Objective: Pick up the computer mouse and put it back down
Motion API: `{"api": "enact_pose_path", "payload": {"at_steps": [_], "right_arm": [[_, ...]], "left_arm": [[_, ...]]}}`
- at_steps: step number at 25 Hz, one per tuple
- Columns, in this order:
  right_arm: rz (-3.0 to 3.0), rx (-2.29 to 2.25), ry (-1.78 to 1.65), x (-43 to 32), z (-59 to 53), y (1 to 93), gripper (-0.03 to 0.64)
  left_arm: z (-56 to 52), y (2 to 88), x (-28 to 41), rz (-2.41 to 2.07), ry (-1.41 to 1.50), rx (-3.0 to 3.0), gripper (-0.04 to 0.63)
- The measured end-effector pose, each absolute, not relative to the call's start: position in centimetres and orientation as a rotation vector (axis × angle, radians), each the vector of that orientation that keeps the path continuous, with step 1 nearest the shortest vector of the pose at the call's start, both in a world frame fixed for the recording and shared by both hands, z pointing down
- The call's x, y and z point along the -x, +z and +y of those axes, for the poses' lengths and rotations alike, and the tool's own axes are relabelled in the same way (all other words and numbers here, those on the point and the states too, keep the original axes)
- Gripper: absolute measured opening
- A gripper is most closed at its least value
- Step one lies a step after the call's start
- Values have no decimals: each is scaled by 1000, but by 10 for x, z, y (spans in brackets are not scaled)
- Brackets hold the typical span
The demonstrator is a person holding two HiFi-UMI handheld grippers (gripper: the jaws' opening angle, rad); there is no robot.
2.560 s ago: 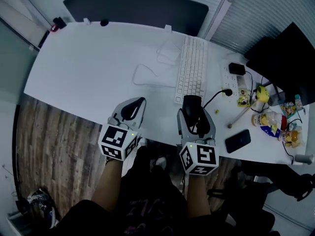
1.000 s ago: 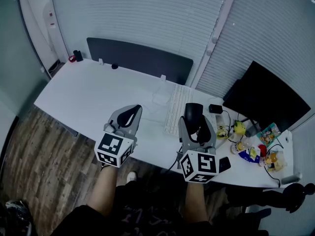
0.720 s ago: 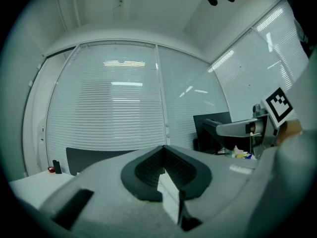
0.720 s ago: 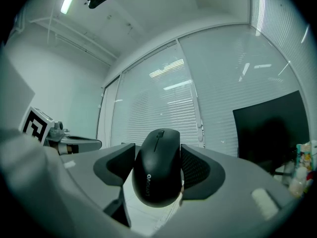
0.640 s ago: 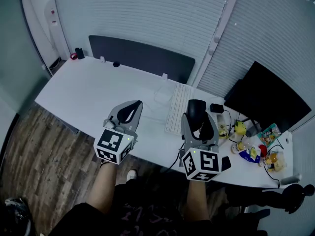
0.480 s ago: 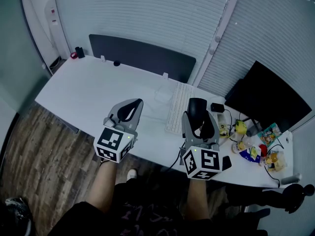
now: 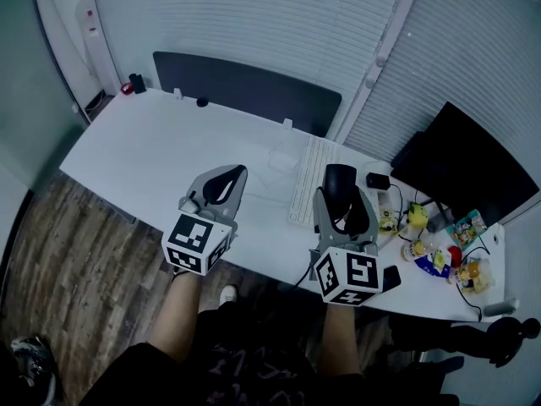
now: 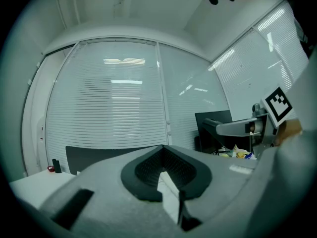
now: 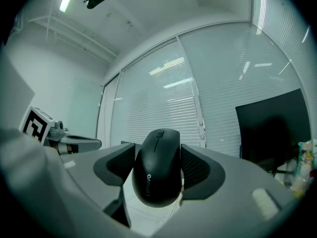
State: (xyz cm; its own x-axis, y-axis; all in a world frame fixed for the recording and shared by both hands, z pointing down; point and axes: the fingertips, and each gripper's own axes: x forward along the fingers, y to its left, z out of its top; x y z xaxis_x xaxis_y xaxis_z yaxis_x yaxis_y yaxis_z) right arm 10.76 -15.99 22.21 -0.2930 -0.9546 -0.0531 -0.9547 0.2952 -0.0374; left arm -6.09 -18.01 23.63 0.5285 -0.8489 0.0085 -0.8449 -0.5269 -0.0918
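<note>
A black computer mouse [image 7: 336, 174] hangs above the white desk [image 7: 152, 150], just right of the keyboard. My right gripper [image 7: 341, 186] is shut on it, a pad against each side. In the right gripper view the mouse [image 9: 157, 170] fills the space between the jaws of the right gripper [image 9: 158, 155], its wheel pointing away from the camera. My left gripper [image 7: 226, 178] is held level over the desk's near edge, left of the keyboard. The left gripper [image 8: 166, 158] has its tips together with nothing between them.
A white keyboard [image 7: 308, 180] lies on the desk between the two grippers. A dark monitor [image 7: 469, 163] stands at the right, with a dark phone [image 7: 390, 277] and small bottles and cables [image 7: 427, 248] in front. A dark panel [image 7: 245, 87] runs along the desk's far edge.
Since the earliest frame the head view has pulled back and the desk looks farther off. Over the last second both grippers stay put, and the mouse remains in the right one.
</note>
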Motion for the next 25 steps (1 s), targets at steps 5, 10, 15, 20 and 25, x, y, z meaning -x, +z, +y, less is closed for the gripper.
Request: {"api": "enact_pose_path", "payload": {"at_steps": [5, 10, 15, 20, 25], "right_arm": [[2490, 1841, -15, -104, -163, 231, 298], [2499, 1852, -48, -101, -171, 242, 298], [2514, 1866, -81, -95, -176, 258, 298], [2538, 1874, -125, -88, -182, 275, 298], [2554, 1885, -184, -81, -185, 294, 298]], "left_arm": [[-184, 243, 62, 1491, -90, 2694, 2], [-193, 256, 64, 1498, -106, 2719, 2], [-198, 272, 67, 1502, -132, 2744, 2], [-204, 285, 71, 1518, -160, 2766, 2], [-208, 301, 77, 1525, -190, 2789, 2]]}}
